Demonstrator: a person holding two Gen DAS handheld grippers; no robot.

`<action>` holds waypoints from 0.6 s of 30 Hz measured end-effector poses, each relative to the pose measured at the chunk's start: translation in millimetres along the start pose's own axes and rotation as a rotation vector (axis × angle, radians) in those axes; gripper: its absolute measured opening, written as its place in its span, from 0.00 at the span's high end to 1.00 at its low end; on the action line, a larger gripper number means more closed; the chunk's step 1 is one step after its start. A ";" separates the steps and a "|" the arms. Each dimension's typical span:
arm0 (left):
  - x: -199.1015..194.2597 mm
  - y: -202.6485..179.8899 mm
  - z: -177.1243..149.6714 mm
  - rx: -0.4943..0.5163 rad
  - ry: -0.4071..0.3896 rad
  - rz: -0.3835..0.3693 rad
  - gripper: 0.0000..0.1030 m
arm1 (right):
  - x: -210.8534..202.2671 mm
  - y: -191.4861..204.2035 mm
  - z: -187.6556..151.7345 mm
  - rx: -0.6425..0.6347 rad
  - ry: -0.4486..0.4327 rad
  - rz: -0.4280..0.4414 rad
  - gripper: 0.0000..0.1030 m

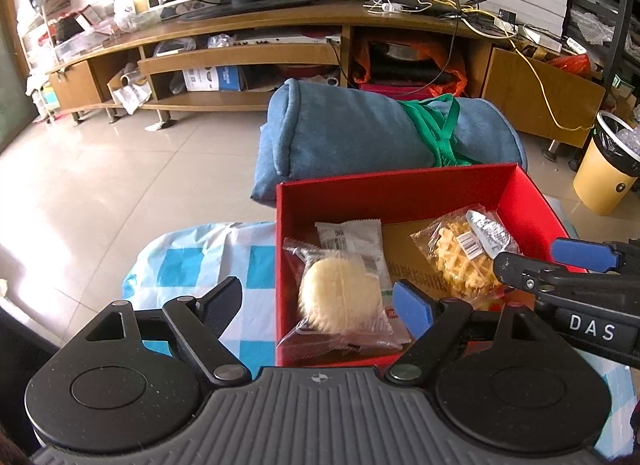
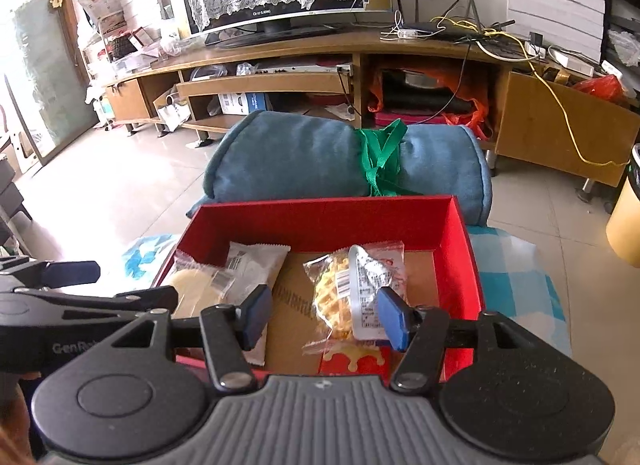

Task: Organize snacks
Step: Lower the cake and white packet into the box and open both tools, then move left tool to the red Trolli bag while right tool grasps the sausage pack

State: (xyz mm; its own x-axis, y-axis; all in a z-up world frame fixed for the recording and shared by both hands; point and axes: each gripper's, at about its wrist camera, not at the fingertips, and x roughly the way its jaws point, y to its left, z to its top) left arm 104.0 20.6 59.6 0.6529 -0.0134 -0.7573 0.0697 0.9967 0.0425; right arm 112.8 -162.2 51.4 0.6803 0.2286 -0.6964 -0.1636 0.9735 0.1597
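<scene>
A red box [image 1: 400, 185] [image 2: 320, 211] sits on a blue-checked cloth [image 1: 192, 261]. Inside lie a round pale cake in clear wrap [image 1: 340, 297] [image 2: 192, 285], a white packet [image 1: 352, 235] [image 2: 256, 261] partly under it, and a waffle snack bag [image 1: 464, 253] [image 2: 344, 297]. My left gripper [image 1: 320, 301] is open and empty, its jaws straddling the box's left wall near the cake. My right gripper [image 2: 326, 317] is open and empty above the waffle bag; it also shows in the left wrist view [image 1: 548, 261].
A rolled blue blanket [image 1: 360, 133] [image 2: 320, 157] tied with a green strap lies just behind the box. A wooden TV stand [image 1: 280, 25] runs along the back wall. A yellow bin [image 1: 608, 169] stands at the right on the tiled floor.
</scene>
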 end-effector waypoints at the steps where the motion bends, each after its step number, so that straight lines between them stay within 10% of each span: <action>1: -0.8 1.8 -2.0 -0.001 0.004 0.000 0.15 | -0.3 0.2 -1.5 0.003 0.005 0.004 0.44; 18: 4.6 71.8 -71.3 -0.092 0.225 -0.030 0.15 | -2.4 37.0 -40.9 -0.088 0.102 0.058 0.44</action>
State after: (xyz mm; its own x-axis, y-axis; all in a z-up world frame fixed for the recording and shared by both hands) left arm 58.3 97.9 12.7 0.4661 -0.0354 -0.8840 0.0115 0.9994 -0.0340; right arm 75.9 -126.9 30.4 0.5927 0.2779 -0.7559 -0.2654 0.9536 0.1424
